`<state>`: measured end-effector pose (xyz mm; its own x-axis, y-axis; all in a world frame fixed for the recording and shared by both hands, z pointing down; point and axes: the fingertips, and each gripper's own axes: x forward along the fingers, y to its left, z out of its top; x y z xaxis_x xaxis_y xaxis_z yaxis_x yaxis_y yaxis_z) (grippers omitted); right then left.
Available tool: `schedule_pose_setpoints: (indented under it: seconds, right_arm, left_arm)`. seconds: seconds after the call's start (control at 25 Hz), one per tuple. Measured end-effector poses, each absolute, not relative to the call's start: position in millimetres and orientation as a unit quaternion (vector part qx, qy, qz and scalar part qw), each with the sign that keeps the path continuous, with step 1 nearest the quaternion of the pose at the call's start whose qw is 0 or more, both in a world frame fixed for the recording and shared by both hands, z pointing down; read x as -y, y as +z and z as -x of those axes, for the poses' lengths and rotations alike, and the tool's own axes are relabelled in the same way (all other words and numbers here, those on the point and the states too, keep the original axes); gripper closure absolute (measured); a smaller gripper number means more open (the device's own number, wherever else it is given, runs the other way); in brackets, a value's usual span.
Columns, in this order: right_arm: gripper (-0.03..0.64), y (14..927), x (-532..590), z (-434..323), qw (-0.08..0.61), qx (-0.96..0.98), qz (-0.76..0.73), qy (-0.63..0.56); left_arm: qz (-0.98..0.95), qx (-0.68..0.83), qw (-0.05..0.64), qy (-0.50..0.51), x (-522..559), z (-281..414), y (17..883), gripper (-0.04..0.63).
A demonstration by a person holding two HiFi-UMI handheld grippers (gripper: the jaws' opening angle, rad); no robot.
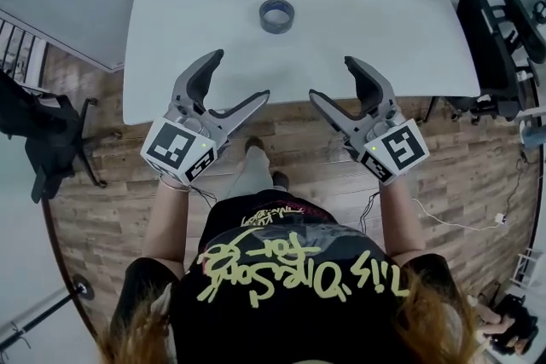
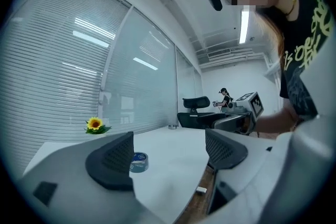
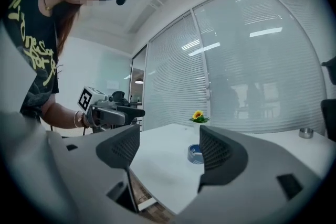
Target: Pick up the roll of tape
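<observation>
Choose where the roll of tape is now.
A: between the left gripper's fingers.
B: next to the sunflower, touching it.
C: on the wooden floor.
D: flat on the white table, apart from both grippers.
D: the roll of tape lies on the white table, beyond the open left gripper and right gripper, touching neither.

Looks like an office: large white desk [image 1: 358,38], black swivel office chairs [image 1: 490,38] beside it, glass partition walls covered by slatted blinds [image 2: 68,71], wood-plank floor [image 1: 119,192], strip light [image 2: 244,26] on a white ceiling.
</observation>
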<state>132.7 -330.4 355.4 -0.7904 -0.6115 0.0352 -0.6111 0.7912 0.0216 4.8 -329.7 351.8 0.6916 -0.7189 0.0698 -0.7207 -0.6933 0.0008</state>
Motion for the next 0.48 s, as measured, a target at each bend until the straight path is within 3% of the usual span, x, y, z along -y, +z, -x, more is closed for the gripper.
schedule_pose_setpoints:
  seconds: [0.32, 0.48]
  right_arm:
    - [0.279, 417, 404, -108, 0.104, 0.952, -0.289, -0.003]
    - [0.278, 446, 444, -97, 0.150, 0.950, -0.276, 0.005]
  left_arm:
    - [-0.933, 0.350, 0.058, 0.065, 402, 4, 401, 0.164]
    - [-0.932, 0.330, 0.047, 0.139, 447, 3, 445, 0.161]
